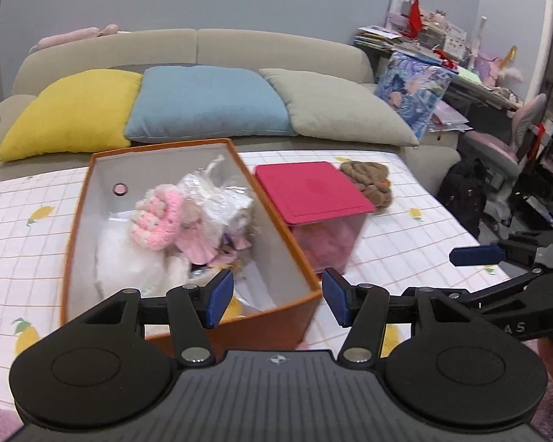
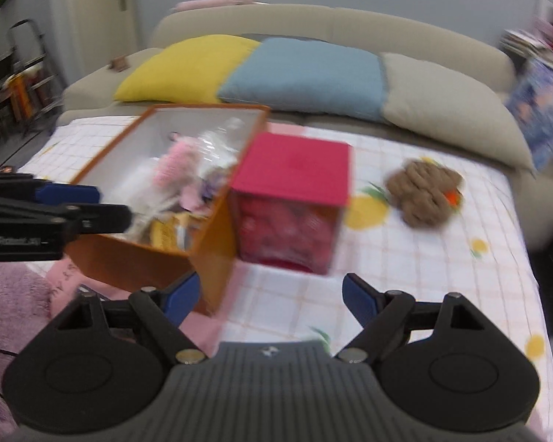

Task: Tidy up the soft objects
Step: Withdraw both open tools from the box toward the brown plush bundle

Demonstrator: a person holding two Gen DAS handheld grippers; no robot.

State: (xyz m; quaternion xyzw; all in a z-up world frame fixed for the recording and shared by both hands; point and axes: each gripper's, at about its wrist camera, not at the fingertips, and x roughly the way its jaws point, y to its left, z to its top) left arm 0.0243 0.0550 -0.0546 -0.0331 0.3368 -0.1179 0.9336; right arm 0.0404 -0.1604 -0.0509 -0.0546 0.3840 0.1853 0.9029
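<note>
So there's an orange box (image 1: 188, 243) sitting open on the tabletop (image 1: 25, 243), which is covered in a white grid cloth with little lemon prints. The box has white inner walls and it's stuffed with soft things (image 1: 188, 221): a chunky pink and cream knitted piece, something white and fluffy, a bit of pink fabric, and what looks like crinkly clear plastic on top. Right beside it, touching or nearly touching its right wall, is a clear container with a red lid (image 1: 313, 191) on it, with pinkish stuff showing through the sides. Just behind that container's far right corner lies a brown knitted toy (image 1: 368, 180) with a small orange bit on it, out loose on the cloth. The left tool (image 1: 278, 302) hangs over the near edge of the orange box with its blue pads spread apart and nothing between them. The right tool (image 2: 271, 296) is low in front of the red-lidded container, its jaws spread wide and empty too; that view is pretty blurry. Behind everything is a beige sofa (image 1: 276, 48) with a yellow cushion (image 1: 73, 110), a blue cushion (image 1: 206, 103) and a grey cushion (image 1: 343, 107) lined up in a row.
</note>
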